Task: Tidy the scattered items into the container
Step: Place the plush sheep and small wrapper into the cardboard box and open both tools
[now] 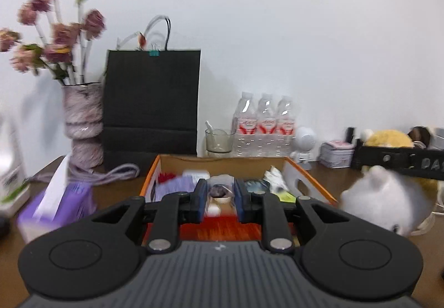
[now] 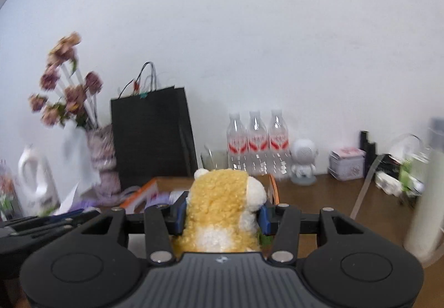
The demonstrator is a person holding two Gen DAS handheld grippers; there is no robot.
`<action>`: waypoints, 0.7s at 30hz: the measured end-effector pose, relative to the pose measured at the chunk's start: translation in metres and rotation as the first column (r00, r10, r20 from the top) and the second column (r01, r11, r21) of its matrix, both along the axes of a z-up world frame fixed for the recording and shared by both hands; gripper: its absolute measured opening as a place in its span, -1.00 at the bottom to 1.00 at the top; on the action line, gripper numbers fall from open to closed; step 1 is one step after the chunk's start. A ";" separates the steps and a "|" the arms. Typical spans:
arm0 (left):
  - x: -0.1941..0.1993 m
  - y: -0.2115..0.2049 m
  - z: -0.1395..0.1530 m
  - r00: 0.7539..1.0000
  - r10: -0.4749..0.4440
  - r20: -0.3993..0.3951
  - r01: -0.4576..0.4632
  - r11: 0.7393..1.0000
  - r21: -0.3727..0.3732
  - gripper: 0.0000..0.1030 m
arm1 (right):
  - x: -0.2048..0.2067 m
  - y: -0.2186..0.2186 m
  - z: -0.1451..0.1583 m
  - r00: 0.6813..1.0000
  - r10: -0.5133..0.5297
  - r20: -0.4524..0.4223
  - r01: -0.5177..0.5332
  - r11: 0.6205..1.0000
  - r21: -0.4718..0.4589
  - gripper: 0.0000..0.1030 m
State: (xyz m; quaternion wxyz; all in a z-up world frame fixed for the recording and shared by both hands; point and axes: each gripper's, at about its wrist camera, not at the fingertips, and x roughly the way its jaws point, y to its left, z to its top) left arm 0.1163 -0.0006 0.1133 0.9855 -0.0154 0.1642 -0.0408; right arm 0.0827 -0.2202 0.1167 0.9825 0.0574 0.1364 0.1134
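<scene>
Two views share the orange-rimmed cardboard box (image 1: 305,173). Only the right wrist view shows the right gripper (image 2: 222,215) clamped on a yellow-and-white plush toy (image 2: 222,208), near the box. The left gripper (image 1: 220,201) hangs parted, gripping nothing, above the box's clutter.

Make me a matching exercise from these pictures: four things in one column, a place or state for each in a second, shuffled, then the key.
Things
1. Yellow-and-white curly plush toy
2. Black paper carrier bag
3. Three clear plastic water bottles with red labels
4. Orange-rimmed cardboard box

Places or states
A. Stands against the wall beside the flower vase
B. Clamped in the right tool
C. In a row by the wall, left of the white figurine
D. Open, with items already inside

Pairs: 1-B, 2-A, 3-C, 4-D
</scene>
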 end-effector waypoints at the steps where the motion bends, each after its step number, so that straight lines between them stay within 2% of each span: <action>1: 0.026 0.001 0.002 0.999 -0.018 -0.044 0.018 1.000 0.003 -0.59 | 0.026 0.000 0.009 0.999 0.004 -0.035 -0.004 1.000 -0.005 -0.09; 3: 0.080 0.005 0.000 0.989 -0.042 -0.140 0.044 0.999 0.013 -0.58 | 0.085 0.001 0.021 0.992 0.012 -0.129 -0.015 1.000 -0.018 -0.09; 5: 0.128 0.005 -0.016 0.965 -0.048 -0.256 0.063 0.997 0.052 -0.58 | 0.146 0.002 0.022 0.967 0.015 -0.254 -0.031 0.998 -0.058 -0.10; 7: 0.157 0.005 -0.036 0.940 -0.049 -0.338 0.081 0.993 0.080 -0.58 | 0.201 0.008 0.012 0.925 -0.018 -0.379 -0.028 0.993 -0.114 -0.10; 9: 0.172 0.003 -0.054 0.916 -0.064 -0.396 0.112 0.989 0.099 -0.58 | 0.236 0.019 -0.004 0.893 -0.051 -0.447 -0.030 0.984 -0.173 -0.10; 12: 0.182 0.001 -0.074 0.888 -0.030 -0.460 0.102 0.986 0.133 -0.57 | 0.264 0.043 -0.041 0.846 -0.119 -0.519 -0.044 0.956 -0.291 -0.10; 14: 0.186 0.003 -0.084 0.864 -0.015 -0.503 0.085 0.989 0.118 -0.57 | 0.273 0.051 -0.066 0.818 -0.152 -0.556 -0.048 0.944 -0.328 -0.10; 16: 0.188 0.008 -0.084 0.854 -0.016 -0.519 0.069 0.994 0.082 -0.25 | 0.281 0.053 -0.082 0.793 -0.162 -0.587 -0.045 0.946 -0.322 -0.07; 17: 0.190 0.012 -0.082 0.851 -0.019 -0.525 0.066 0.995 0.070 0.12 | 0.283 0.054 -0.084 0.792 -0.174 -0.585 -0.035 0.944 -0.327 -0.01; 19: 0.192 0.017 -0.075 0.849 -0.021 -0.528 0.061 0.996 0.059 0.19 | 0.285 0.056 -0.083 0.791 -0.201 -0.577 -0.025 0.933 -0.359 0.09; 21: 0.194 0.020 -0.068 0.832 -0.047 -0.552 0.069 0.997 0.020 0.19 | 0.288 0.056 -0.081 0.789 -0.211 -0.577 -0.025 0.927 -0.373 0.07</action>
